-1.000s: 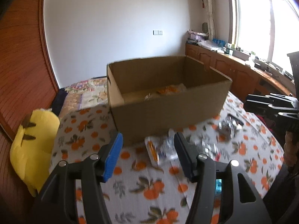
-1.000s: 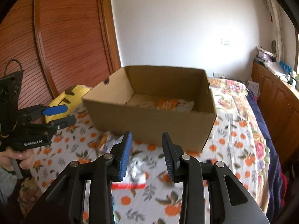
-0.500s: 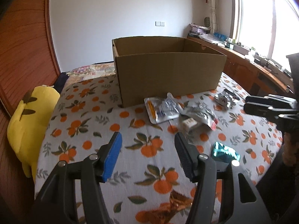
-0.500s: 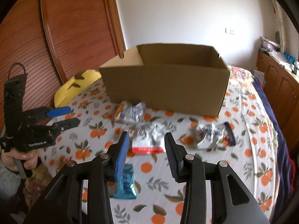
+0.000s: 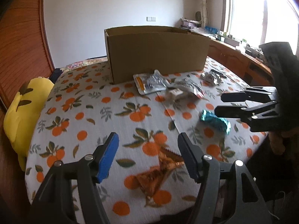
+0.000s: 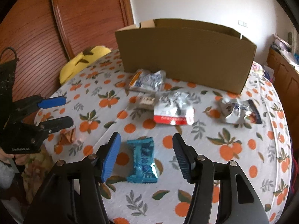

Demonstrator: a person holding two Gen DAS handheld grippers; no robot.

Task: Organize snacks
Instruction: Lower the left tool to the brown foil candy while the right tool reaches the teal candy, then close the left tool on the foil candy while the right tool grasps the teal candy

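An open cardboard box stands at the back of the orange-print tablecloth. In front of it lie loose snacks: a silver and orange packet, a silver packet with a red strip and a crumpled silver packet. My right gripper hovers over a teal packet, its jaws opening and apart from it. My left gripper hangs above an orange-brown wrapper, jaws opening, nothing gripped.
A yellow plush toy lies off the table's left edge by the wooden sliding door. A small carton sits among the packets. Wooden cabinets run under the window on the right.
Both grippers have pulled back from the box and sunk toward the table, so the box's inside is out of sight. Both pairs of jaws stand wider, the right one much more.
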